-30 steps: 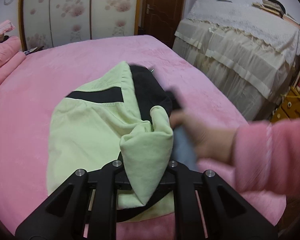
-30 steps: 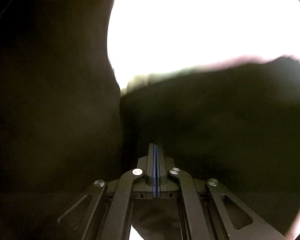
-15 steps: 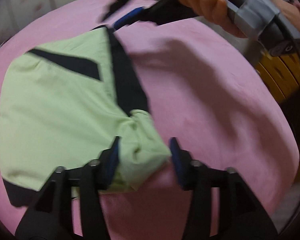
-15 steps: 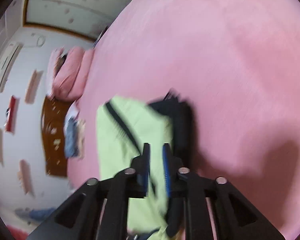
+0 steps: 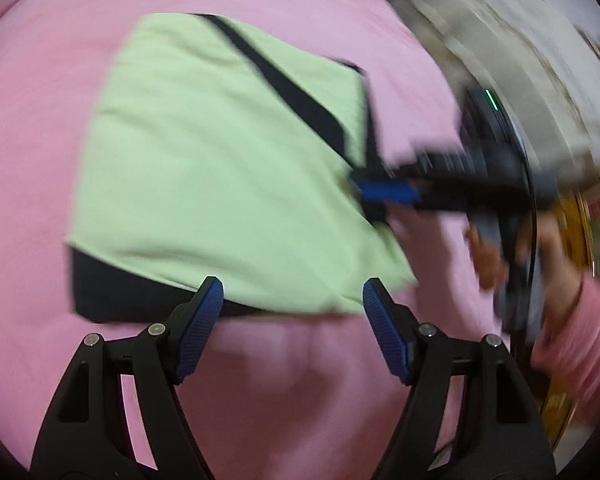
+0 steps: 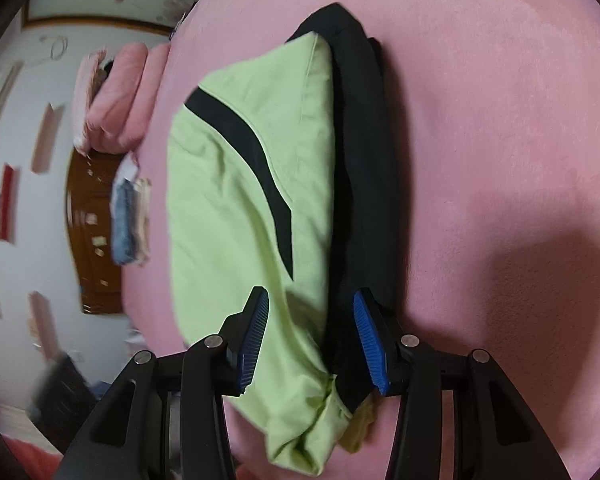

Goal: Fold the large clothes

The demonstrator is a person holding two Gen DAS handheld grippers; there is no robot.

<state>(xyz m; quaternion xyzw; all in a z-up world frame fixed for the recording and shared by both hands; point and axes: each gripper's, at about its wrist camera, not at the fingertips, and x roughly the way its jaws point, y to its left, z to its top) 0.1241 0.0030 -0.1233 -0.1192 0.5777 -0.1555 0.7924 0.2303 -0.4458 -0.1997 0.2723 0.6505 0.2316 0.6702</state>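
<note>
A light green garment with black bands [image 5: 220,168] lies folded into a block on the pink bed [image 5: 36,128]. My left gripper [image 5: 292,312] is open and empty, its jaws standing apart just short of the garment's near edge. My right gripper shows blurred in the left wrist view [image 5: 388,192], at the garment's right side. In the right wrist view the right gripper [image 6: 310,336] is open, with the garment's [image 6: 240,208] green and black edge lying between its jaws, not pinched.
Pink pillows [image 6: 116,100] and a small stack of folded clothes [image 6: 130,220] lie at the bed's far side by a wooden headboard [image 6: 88,232]. A cloth-covered piece of furniture [image 5: 520,60] stands beyond the bed's right edge. Bare bed lies right of the garment [image 6: 500,160].
My left gripper let go of the green fold and opened wide. My right gripper went from shut to open and moved down to the garment's edge. The garment now lies flatter.
</note>
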